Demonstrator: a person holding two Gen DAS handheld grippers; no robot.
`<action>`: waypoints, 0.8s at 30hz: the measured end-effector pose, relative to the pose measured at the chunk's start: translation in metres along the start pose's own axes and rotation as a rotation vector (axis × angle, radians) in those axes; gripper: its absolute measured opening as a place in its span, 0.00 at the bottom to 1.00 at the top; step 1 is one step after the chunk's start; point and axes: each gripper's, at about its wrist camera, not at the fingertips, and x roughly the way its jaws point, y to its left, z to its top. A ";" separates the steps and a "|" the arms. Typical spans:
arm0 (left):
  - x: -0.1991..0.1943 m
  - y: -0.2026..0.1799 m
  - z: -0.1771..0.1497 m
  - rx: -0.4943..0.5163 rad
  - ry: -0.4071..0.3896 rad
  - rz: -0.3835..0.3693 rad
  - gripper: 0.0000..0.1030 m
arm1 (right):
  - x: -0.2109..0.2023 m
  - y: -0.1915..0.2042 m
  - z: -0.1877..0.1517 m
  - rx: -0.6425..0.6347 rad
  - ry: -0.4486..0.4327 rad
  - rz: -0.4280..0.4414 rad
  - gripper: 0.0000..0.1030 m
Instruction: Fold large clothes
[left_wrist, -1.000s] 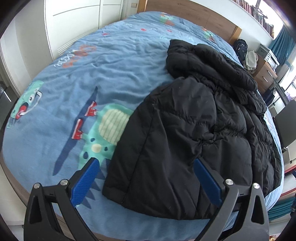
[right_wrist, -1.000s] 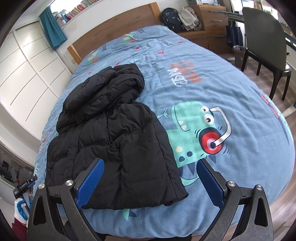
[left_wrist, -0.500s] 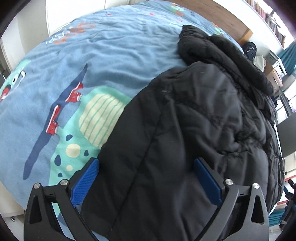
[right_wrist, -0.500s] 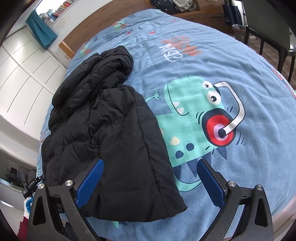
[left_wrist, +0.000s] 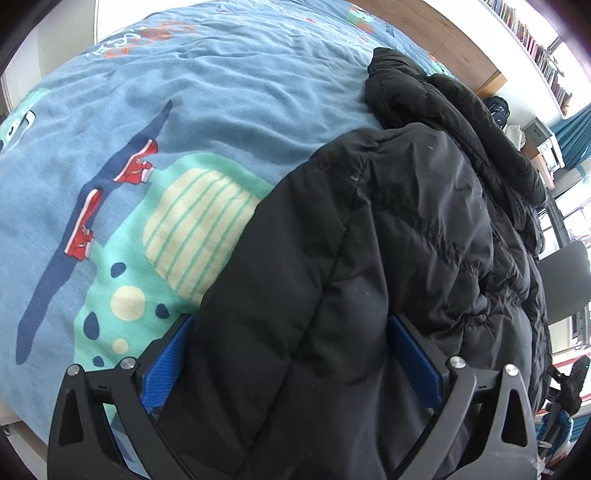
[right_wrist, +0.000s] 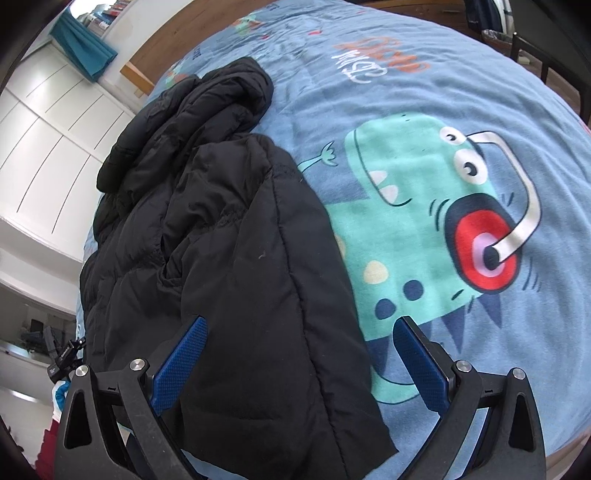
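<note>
Now the black puffer jacket (right_wrist: 229, 236) lay on the blue dinosaur-print bedspread (right_wrist: 424, 92) at the bed's near edge. Left gripper (left_wrist: 291, 354) was spread wide, its blue pads (left_wrist: 168, 363) straddling the jacket's hem, unclenched. Right gripper (right_wrist: 299, 356) was likewise spread wide over the hem corner, gripping nothing.

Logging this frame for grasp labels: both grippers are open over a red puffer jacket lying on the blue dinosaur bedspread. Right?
Not quite: the puffer jacket is black, not red, as the right wrist view shows. The rest holds: the left gripper and right gripper are both open over it, and it lies on the blue dinosaur bedspread.
</note>
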 end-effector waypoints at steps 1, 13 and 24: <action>0.000 0.000 0.000 -0.001 0.002 -0.005 1.00 | 0.002 0.001 0.000 -0.001 0.008 0.004 0.97; -0.002 0.011 -0.008 0.015 0.056 -0.089 1.00 | 0.030 0.011 -0.004 -0.033 0.127 0.053 0.97; -0.003 0.017 -0.024 -0.011 0.148 -0.278 0.99 | 0.039 0.011 -0.014 -0.019 0.210 0.109 0.97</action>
